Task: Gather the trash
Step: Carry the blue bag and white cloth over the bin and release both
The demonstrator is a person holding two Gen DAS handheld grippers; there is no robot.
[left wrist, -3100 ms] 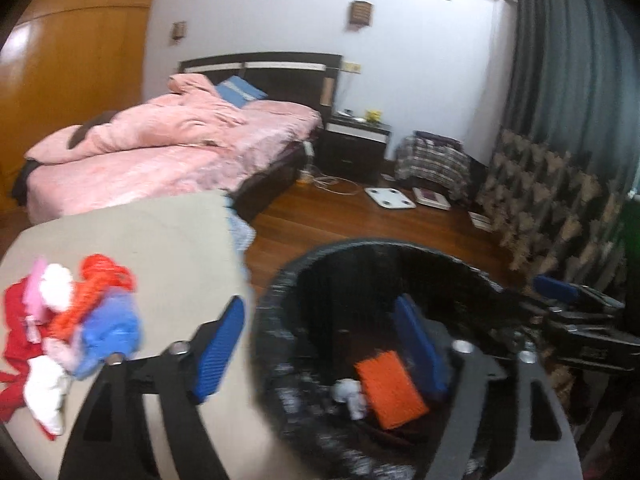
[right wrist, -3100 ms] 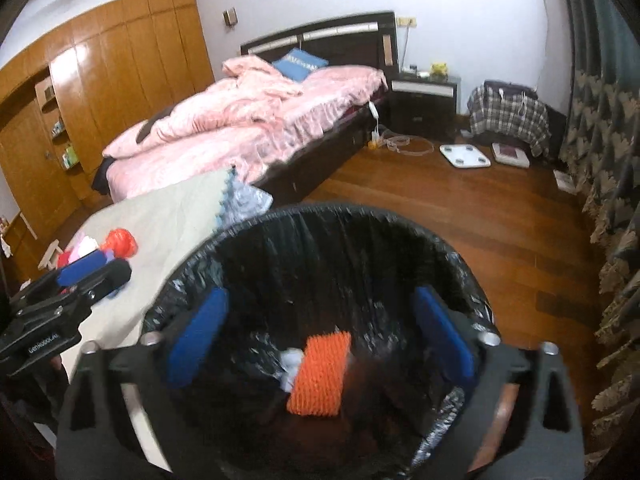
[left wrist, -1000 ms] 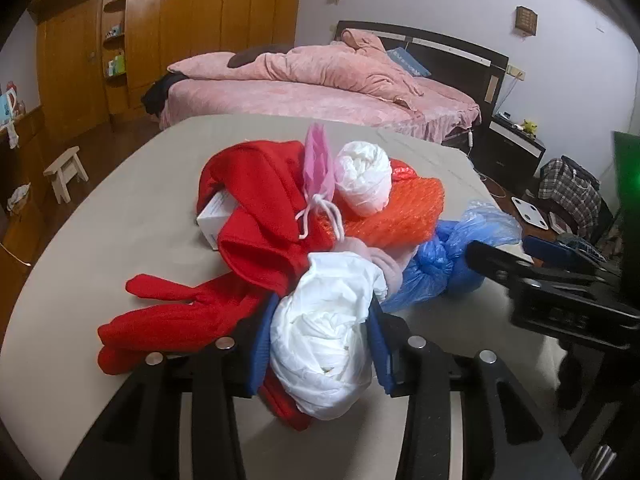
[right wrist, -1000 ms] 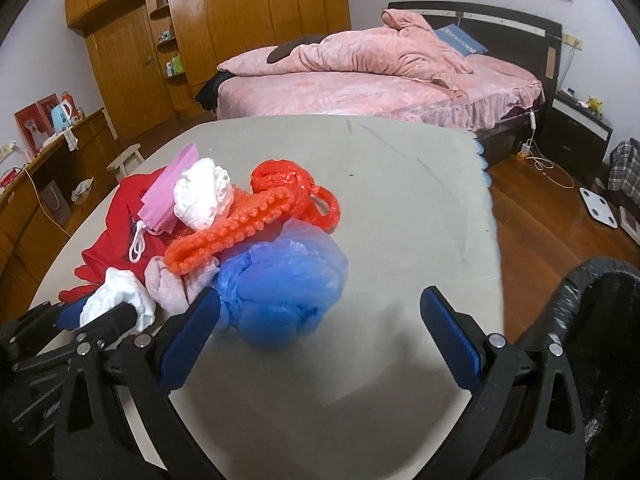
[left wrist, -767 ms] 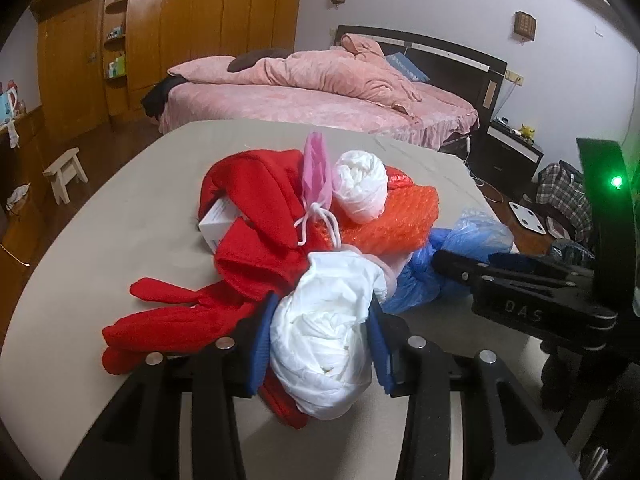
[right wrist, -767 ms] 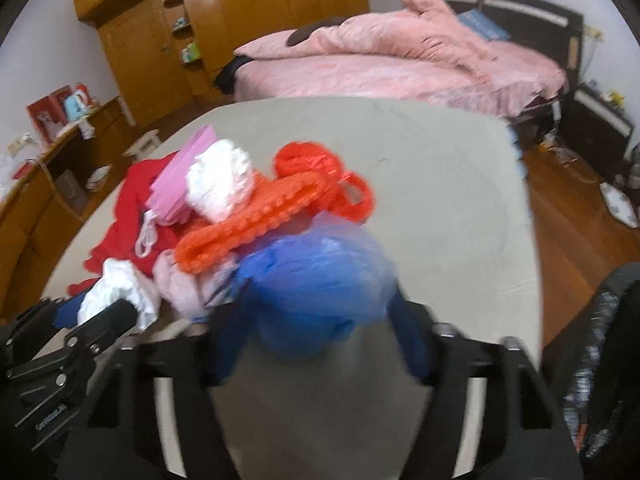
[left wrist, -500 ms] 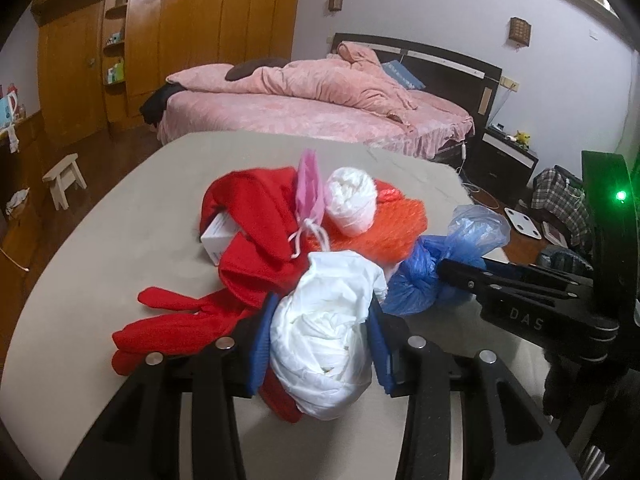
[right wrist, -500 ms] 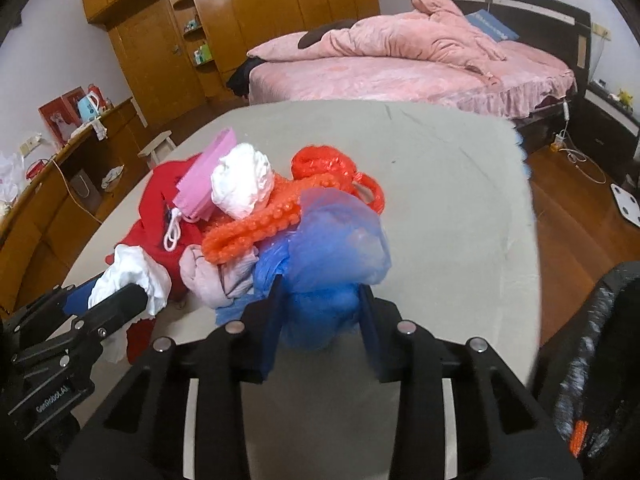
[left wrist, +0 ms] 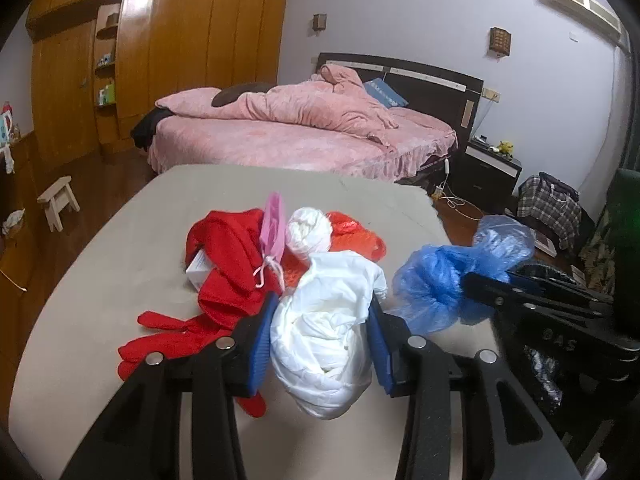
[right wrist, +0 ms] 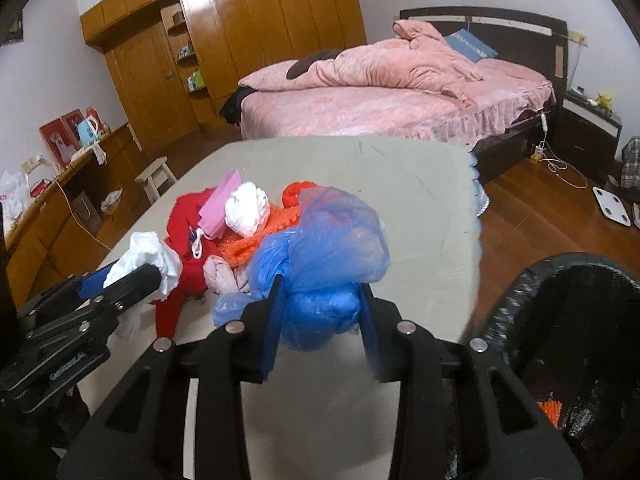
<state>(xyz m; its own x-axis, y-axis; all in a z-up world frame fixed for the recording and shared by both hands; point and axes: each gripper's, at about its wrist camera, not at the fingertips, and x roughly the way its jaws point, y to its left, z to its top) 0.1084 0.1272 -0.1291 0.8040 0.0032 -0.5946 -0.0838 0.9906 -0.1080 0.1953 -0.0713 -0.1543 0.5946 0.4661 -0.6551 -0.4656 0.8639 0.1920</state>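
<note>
Holding a crumpled white plastic bag [left wrist: 328, 320], the left gripper [left wrist: 320, 344] has its blue pads pressed against both sides of it, so it's closed partway around the wad. The bag looks to be up off the beige surface [left wrist: 120, 264], though I can't say for sure. Same deal on the other side: the right gripper [right wrist: 320, 320] is clamped on a knotted blue plastic bag [right wrist: 324, 264], pads squeezing the lower lump while the puffy top sticks up above the fingers.

Rest of the junk sits in a pile near the middle of the surface: a red cloth [left wrist: 228, 256] with a long floppy piece reaching toward the camera, a pink face mask [left wrist: 274, 228] standing up on it, a white wad [left wrist: 308, 232] just beside the mask, and some orange netting [right wrist: 256, 240] behind. There's also a pinkish rag [right wrist: 224, 274] tucked at the near edge of the pile.

Off the right edge of the surface, down low, a bin with a black liner [right wrist: 560, 312] sits on the wood floor, something orange inside it. Pink bed [right wrist: 380, 96] in the background.
</note>
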